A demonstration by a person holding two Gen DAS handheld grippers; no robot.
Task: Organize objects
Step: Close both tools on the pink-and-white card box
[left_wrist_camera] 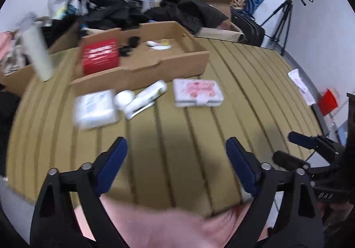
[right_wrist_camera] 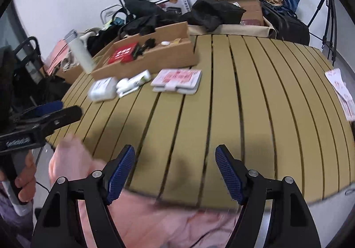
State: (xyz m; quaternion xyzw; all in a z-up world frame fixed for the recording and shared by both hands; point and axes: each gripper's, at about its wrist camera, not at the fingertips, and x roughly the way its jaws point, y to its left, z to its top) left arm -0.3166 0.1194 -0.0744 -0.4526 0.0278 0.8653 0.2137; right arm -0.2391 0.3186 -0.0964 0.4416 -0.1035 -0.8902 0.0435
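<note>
On the slatted tan table (left_wrist_camera: 244,84) lie a white packet (left_wrist_camera: 95,108), a white round object (left_wrist_camera: 124,97), a white tube (left_wrist_camera: 146,97) and a flat white case with a pink print (left_wrist_camera: 197,92). They also show in the right wrist view: packet (right_wrist_camera: 103,89), tube (right_wrist_camera: 135,81), case (right_wrist_camera: 177,80). Behind them stands an open cardboard box (left_wrist_camera: 168,66) holding a red box (left_wrist_camera: 99,56) and small black items. My left gripper (left_wrist_camera: 176,148) is open and empty over the near table edge. My right gripper (right_wrist_camera: 175,157) is open and empty too, to the right of the left one.
A white bottle (left_wrist_camera: 37,53) stands left of the cardboard box. Printed papers (right_wrist_camera: 341,90) lie at the table's right edge. Bags, black clothes and boxes pile up behind the table. A tripod (left_wrist_camera: 281,17) stands at the back right. Pink cloth (right_wrist_camera: 166,221) lies below the near edge.
</note>
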